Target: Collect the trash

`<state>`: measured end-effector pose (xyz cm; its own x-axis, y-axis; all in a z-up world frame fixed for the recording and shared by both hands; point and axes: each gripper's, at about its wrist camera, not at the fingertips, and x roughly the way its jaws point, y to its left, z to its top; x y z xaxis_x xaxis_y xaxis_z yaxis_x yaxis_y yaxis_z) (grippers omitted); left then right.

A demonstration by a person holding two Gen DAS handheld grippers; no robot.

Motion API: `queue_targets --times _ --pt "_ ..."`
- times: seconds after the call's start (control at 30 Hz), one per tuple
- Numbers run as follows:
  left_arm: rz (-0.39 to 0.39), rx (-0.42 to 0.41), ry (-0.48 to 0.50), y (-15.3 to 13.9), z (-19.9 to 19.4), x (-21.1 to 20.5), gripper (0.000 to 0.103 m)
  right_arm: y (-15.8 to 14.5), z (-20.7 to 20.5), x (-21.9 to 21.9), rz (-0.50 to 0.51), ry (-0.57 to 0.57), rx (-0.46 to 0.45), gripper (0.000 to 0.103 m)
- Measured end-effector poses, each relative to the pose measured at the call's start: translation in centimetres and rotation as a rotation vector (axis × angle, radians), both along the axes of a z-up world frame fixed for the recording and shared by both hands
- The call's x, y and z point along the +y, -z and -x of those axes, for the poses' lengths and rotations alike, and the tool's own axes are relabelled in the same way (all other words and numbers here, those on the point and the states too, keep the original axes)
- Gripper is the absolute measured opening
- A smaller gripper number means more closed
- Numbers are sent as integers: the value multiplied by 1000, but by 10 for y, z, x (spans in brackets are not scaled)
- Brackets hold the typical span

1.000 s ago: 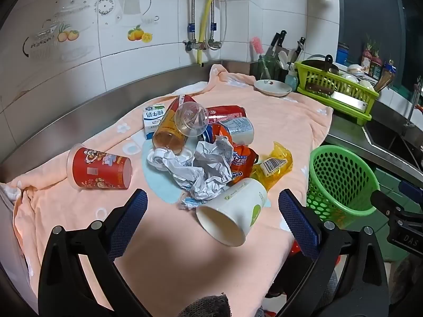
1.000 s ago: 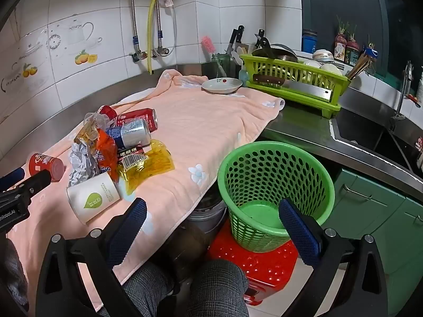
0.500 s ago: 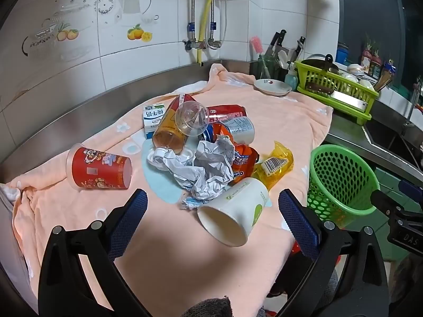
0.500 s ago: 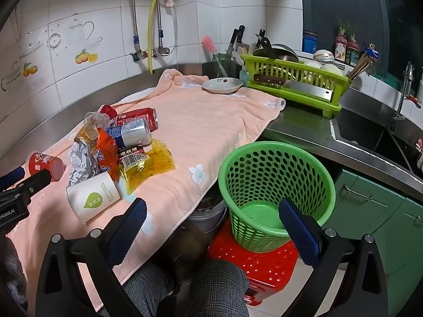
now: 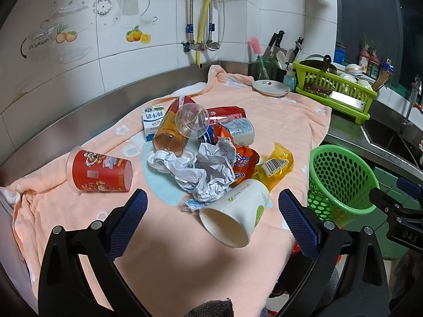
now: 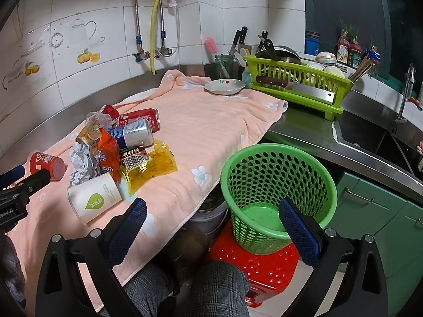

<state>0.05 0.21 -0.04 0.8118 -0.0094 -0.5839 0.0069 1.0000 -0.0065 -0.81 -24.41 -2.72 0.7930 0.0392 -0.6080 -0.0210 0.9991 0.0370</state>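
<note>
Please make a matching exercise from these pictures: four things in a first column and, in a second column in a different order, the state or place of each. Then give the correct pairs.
Things:
1. white paper cup
2. green basket
3. red cup
4. small plate

States or places:
A. upright on a red stool, nothing inside
B. on its side, apart from the pile
C. at the cloth's far end, near the dish rack
D. on its side, mouth toward the left gripper

Pairs: 1-D, 2-A, 3-B, 4-C

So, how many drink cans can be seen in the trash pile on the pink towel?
2. The red metal can lies at the far side of the pile; the silver and blue metal can lies just in front, touching it. Others may be hidden underneath.
</note>
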Motion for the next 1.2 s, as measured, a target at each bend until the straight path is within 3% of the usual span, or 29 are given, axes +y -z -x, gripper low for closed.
queue_targets --times 0.5,0.77,0.97,1.2 --pt "17 18 12 3 -6 16 92 3 -18 11 -1 -39 4 97" --pt "29 45 87 17 -1 21 84 5 -34 23 -1 -91 14 96" --pt "49 71 192 24 -5 18 82 19 -65 43 -26 -164 73 96" --pt "73 97 206 31 -16 27 82 28 -97 60 -64 -218 117 95"
